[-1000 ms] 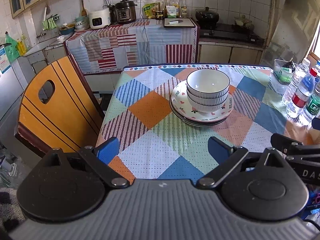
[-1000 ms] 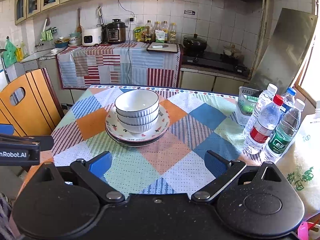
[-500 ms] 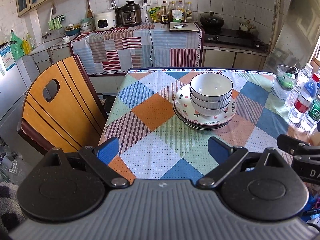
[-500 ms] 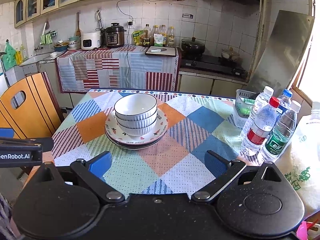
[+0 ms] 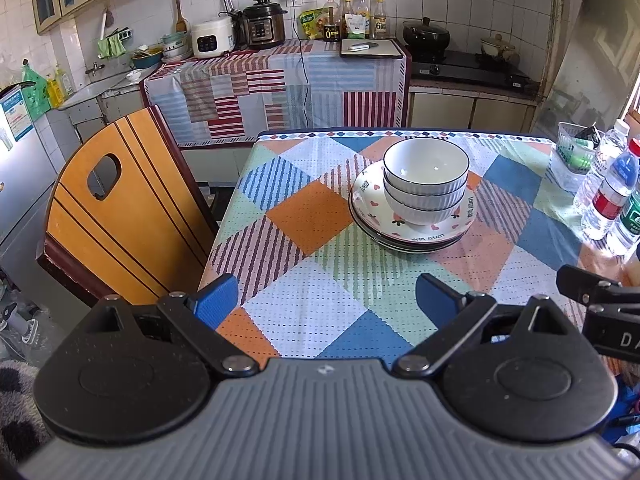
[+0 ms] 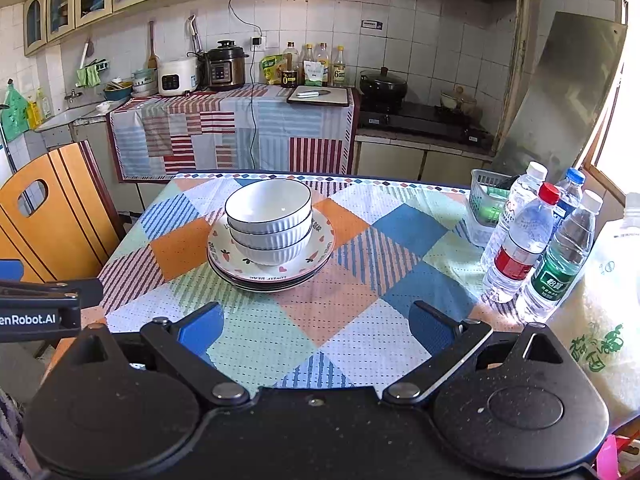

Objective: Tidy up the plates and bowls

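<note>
Three white ribbed bowls (image 5: 426, 178) (image 6: 270, 220) sit nested in a stack on a pile of plates (image 5: 412, 230) (image 6: 272, 270), the top plate printed with hearts. The pile rests in the middle of the table with the patchwork cloth (image 5: 320, 280) (image 6: 360, 280). My left gripper (image 5: 326, 300) hovers open over the near edge of the table, well short of the stack, holding nothing. My right gripper (image 6: 314, 326) is open too, empty, near the front edge with the stack ahead and to its left.
Several water bottles (image 6: 532, 244) (image 5: 608, 196) and a small plastic basket (image 6: 486, 208) stand along the table's right side, with a white printed bag (image 6: 608, 300) beside them. A wooden chair (image 5: 120, 208) stands at the table's left. A counter with cookers (image 6: 224, 68) lies behind.
Both grippers have drawn back and risen a little, so the stack looks smaller and farther away. Both stay open; the dishes have not moved.
</note>
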{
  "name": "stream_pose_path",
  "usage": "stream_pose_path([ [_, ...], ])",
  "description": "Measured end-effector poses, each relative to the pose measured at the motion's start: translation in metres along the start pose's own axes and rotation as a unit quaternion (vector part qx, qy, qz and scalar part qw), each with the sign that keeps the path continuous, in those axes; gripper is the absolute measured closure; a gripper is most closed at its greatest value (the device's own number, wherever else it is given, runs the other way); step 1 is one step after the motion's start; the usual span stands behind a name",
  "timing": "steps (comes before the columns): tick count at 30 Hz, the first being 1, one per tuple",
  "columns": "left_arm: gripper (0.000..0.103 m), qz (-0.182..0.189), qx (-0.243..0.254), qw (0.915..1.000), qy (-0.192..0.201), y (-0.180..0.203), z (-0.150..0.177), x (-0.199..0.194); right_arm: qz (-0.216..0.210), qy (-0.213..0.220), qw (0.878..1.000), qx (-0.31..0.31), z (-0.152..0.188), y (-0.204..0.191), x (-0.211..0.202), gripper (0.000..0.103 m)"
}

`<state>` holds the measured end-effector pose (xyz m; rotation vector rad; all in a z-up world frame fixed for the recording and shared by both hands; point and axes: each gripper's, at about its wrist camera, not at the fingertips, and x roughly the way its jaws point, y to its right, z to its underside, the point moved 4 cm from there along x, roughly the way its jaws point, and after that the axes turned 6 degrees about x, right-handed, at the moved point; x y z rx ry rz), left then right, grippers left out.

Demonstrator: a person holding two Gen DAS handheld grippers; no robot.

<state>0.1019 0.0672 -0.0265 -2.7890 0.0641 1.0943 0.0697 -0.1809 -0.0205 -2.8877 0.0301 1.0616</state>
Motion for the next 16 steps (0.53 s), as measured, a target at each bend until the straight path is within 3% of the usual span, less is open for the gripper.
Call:
stream_pose_path([
  [16, 0.004, -0.005, -0.003, 0.9999, -0.008, -0.0012, 0.0010, 0.0032, 0.005, -0.006, 1.000, 0.000, 0.0016, 0.0014, 0.0044, 0.002],
])
